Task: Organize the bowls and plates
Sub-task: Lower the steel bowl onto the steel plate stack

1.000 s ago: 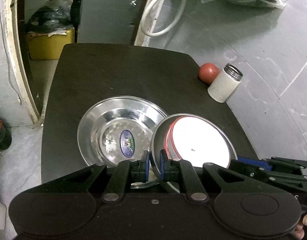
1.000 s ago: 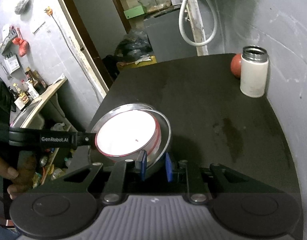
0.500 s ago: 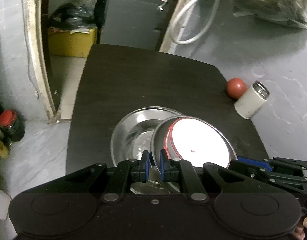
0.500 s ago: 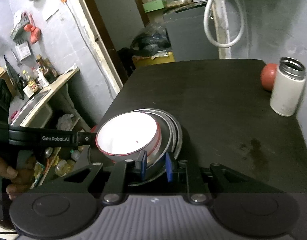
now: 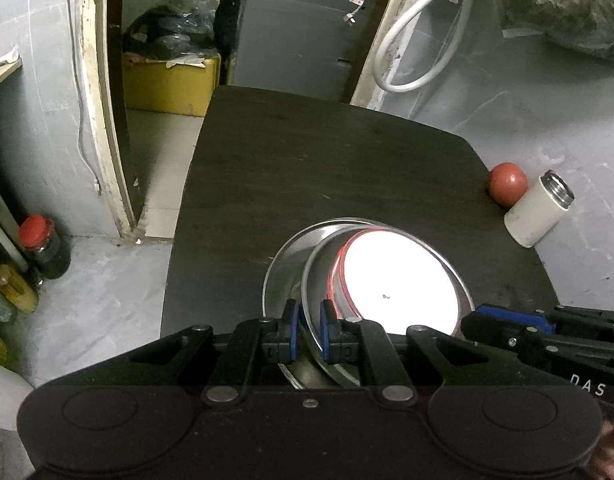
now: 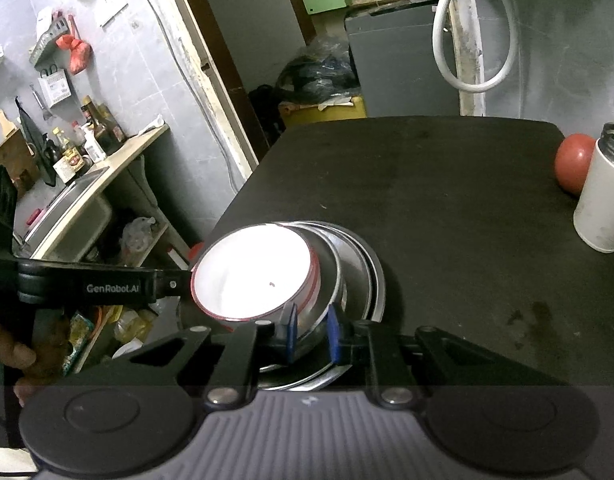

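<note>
So there's a stack going on at the near edge of the dark table [image 5: 307, 168]. Bottom is a flat steel plate [image 5: 285, 256], and sitting in it, tilted, is a second steel plate [image 5: 459, 280] that carries a white bowl with a red rim [image 5: 395, 280]. The bowl looks empty except for one tiny dark speck on the white inside. From the right wrist view the same stack reads as the bowl [image 6: 251, 272] nested in the upper plate [image 6: 331, 268] over the lower plate [image 6: 377, 280].

Left hand-held gripper [image 5: 307, 330] has its blue pads pinched on the near-left rim of the upper plate, so it's closed on that plate. Right hand-held gripper [image 6: 311, 334] comes in from the other side and its blue pads straddle the rim of the same plate, closed around it too. Each one points level across the table, and each shows up as a black bar in the other's view.

Far right of the table, well apart from the stack: a white flask with a steel mouth [image 5: 537, 212], touching a red ball-like thing [image 5: 507, 184] against the wall.
</note>
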